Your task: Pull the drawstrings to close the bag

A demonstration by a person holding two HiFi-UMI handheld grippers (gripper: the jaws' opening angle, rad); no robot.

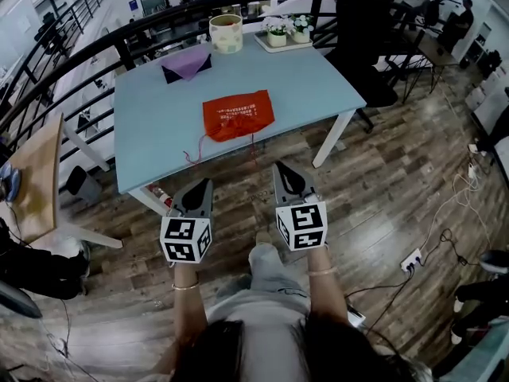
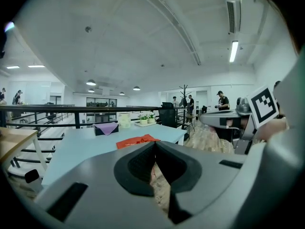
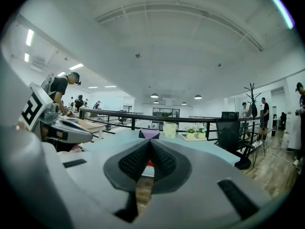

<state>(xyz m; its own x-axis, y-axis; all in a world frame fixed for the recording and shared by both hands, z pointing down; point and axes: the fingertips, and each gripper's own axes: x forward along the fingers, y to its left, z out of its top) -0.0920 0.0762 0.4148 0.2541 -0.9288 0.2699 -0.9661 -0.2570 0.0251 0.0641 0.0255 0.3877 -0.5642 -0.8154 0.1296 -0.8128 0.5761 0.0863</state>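
Note:
An orange-red drawstring bag [image 1: 238, 114] lies flat on the light blue table [image 1: 151, 134], near its front edge. Its thin red drawstrings [image 1: 191, 154] trail toward that edge. Both grippers hang over the wooden floor on my side of the table, short of the bag. My left gripper [image 1: 204, 183] is shut, and I see nothing between its pads. My right gripper [image 1: 279, 166] is shut too and holds nothing. In the left gripper view the bag [image 2: 138, 140] shows just above the closed left gripper [image 2: 155, 145]. In the right gripper view the closed right gripper [image 3: 149, 142] hides most of the bag [image 3: 150, 163].
At the table's far side are a purple cloth on a dark pouch [image 1: 187, 64], a cream cup [image 1: 226, 33] and a tray of small potted plants [image 1: 285, 32]. A black railing [image 1: 95, 42] runs behind. A black chair [image 1: 362, 46] stands right, a wooden table [image 1: 32, 181] left.

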